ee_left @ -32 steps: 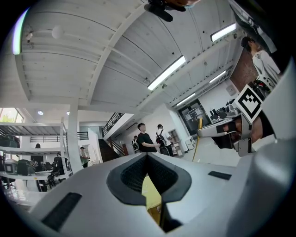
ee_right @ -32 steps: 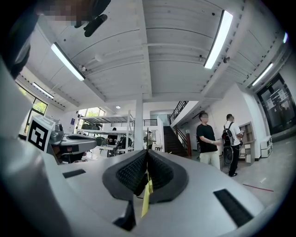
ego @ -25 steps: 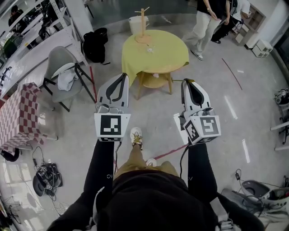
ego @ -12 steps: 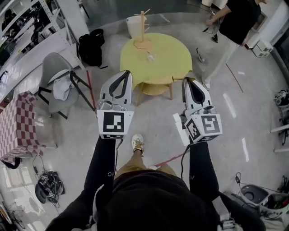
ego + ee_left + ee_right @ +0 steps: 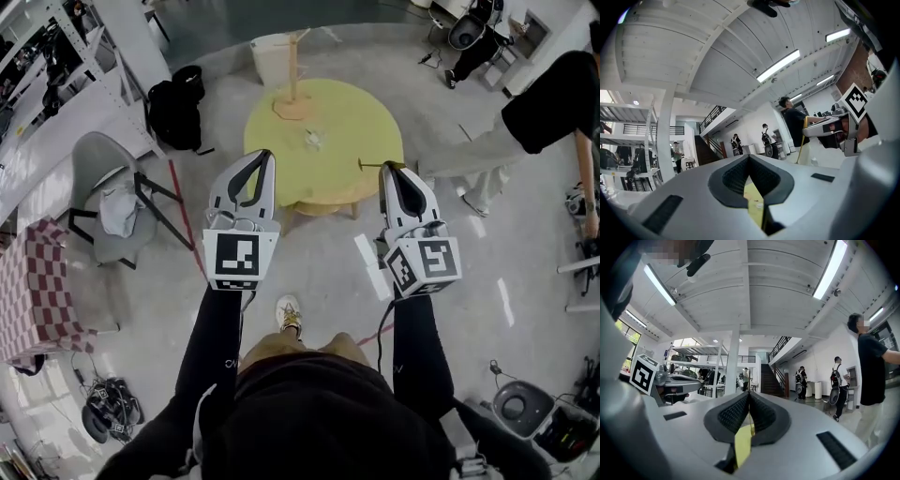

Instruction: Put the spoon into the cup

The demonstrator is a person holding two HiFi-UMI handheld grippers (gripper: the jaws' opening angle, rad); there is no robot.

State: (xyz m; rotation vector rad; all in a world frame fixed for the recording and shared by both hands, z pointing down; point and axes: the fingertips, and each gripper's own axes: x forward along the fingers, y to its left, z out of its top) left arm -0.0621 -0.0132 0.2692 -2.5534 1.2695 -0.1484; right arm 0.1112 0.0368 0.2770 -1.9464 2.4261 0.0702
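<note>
Yellow and round, the tabletop [image 5: 352, 117] lies at twelve o'clock on a pale, glossy grey floor [image 5: 469, 309]. A small clear cup [image 5: 312, 141] stands near its middle, with a wooden peg stand [image 5: 292, 89] beyond it at eleven. The right claw [image 5: 386, 169] is pressed together on a thin gold spoon [image 5: 368, 166], seen against the tabletop's four o'clock rim. The left claw [image 5: 266, 155] is pressed together, empty. A grey shell chair [image 5: 98, 173] sits at nine.

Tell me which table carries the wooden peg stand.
The round table with the yellow cloth, ahead; the tall wooden peg stand rises at its far edge. The red-and-white checked table at left shows none.
</note>
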